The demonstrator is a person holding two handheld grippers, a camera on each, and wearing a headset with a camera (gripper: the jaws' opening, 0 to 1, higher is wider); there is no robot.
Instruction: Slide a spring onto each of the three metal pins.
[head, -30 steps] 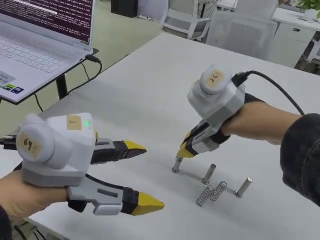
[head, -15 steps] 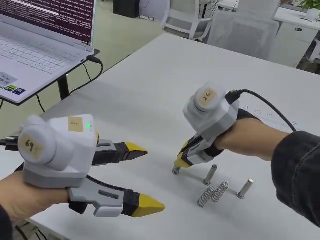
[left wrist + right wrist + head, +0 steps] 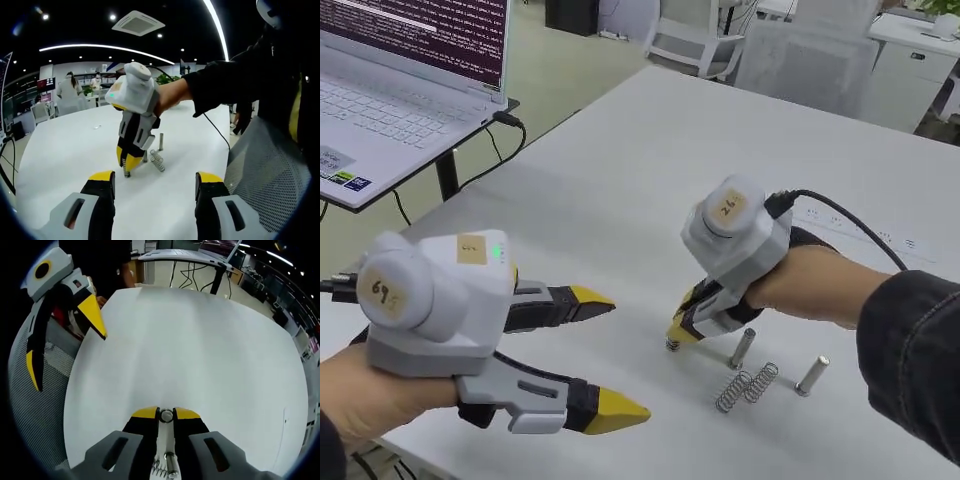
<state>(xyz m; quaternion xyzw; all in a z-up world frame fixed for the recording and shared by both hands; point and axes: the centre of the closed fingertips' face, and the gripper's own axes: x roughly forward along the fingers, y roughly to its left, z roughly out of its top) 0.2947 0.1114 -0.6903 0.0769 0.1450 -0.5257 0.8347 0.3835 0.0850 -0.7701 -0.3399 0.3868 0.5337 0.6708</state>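
Head view: R gripper [image 3: 682, 331] clenched on pin [image 3: 672, 344], pin's foot on table [image 3: 620, 170]. Other pins [image 3: 741, 348] and two loose springs [image 3: 746, 386] just beside. L gripper [image 3: 618, 352] spread wide, holding nothing, well apart. Sleeve [image 3: 910, 330] could brush springs away.
L gripper view: grip sits at pin's top, so it may tip if squeezed off-centre.
R gripper view: pin end-on btwn tips; could squirt out.

Left gripper [image 3: 620, 352]: grey-white housing [image 3: 445, 310], green light [image 3: 494, 251], label "69" [image 3: 382, 292]; black fingers [image 3: 542, 304] tipped yellow. Right gripper [image 3: 678, 334]: alike, label "26" [image 3: 727, 206], black cable [image 3: 785, 201] behind the fingers; dark sleeve [image 3: 915, 340].
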